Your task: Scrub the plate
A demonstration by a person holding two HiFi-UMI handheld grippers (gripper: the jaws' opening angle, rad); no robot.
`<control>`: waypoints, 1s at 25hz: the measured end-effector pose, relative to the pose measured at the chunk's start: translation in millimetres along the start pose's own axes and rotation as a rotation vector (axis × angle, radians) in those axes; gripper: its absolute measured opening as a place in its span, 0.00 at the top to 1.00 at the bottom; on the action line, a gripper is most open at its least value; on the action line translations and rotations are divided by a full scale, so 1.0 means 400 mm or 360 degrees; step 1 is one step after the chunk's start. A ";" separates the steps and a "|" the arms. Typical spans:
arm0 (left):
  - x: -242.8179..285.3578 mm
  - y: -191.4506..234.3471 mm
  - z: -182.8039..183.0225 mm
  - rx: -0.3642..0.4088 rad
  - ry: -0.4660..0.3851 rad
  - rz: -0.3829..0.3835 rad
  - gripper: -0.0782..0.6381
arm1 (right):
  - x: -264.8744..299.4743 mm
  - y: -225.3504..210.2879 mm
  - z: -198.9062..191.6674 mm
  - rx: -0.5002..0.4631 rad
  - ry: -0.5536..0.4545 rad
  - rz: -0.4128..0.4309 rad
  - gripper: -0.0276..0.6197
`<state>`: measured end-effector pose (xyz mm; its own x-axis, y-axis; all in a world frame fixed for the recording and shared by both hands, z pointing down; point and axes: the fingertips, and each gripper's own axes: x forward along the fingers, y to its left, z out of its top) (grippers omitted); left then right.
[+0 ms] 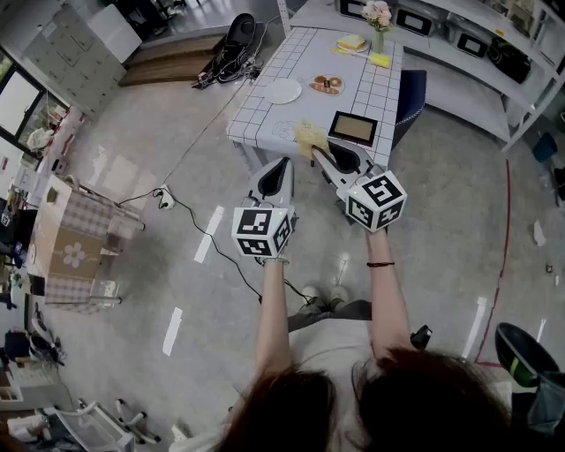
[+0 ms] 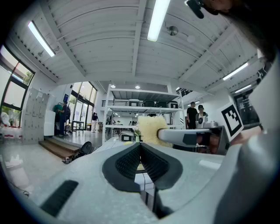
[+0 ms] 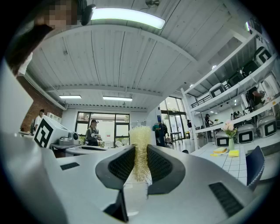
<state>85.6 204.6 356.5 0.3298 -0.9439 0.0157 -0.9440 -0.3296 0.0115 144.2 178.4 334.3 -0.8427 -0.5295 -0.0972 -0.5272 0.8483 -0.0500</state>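
Note:
A white plate (image 1: 283, 91) lies on the white gridded table (image 1: 300, 55), ahead of both grippers. My right gripper (image 1: 316, 152) is shut on a pale yellow mesh scrubber (image 1: 309, 136) and holds it in the air over the table's near edge. In the right gripper view the scrubber (image 3: 140, 146) stands upright, pinched in the right gripper (image 3: 140, 154). My left gripper (image 1: 279, 168) hangs just short of the table, shut and holding nothing. In the left gripper view the left gripper (image 2: 141, 148) has its jaws together, with the scrubber (image 2: 148, 129) beyond them.
The table also holds a plate of pastries (image 1: 327, 85), a dark framed tray (image 1: 353, 129), a sandwich (image 1: 351, 42), a yellow sponge (image 1: 380, 60) and a flower vase (image 1: 377, 16). A blue chair (image 1: 411, 94) stands at its right. Cables (image 1: 199, 221) cross the floor.

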 end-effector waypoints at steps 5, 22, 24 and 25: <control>0.011 -0.008 0.004 0.0002 -0.0002 0.0006 0.88 | -0.005 -0.007 0.001 0.0005 0.0000 0.0012 0.84; 0.027 -0.045 -0.030 -0.0060 0.0022 0.0062 0.88 | -0.044 -0.060 -0.021 0.0106 0.0015 0.0039 0.84; 0.028 -0.037 -0.039 -0.0063 0.0041 0.0069 0.88 | -0.039 -0.060 -0.033 0.0125 0.0034 0.0058 0.84; 0.031 -0.033 -0.042 -0.0061 0.0050 0.0072 0.88 | -0.036 -0.062 -0.039 0.0131 0.0041 0.0064 0.84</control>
<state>102.1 197.6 373.4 0.2876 -0.9565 0.0481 -0.9572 -0.2854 0.0482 167.7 164.8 352.6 -0.8662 -0.4939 -0.0754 -0.4828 0.8663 -0.1285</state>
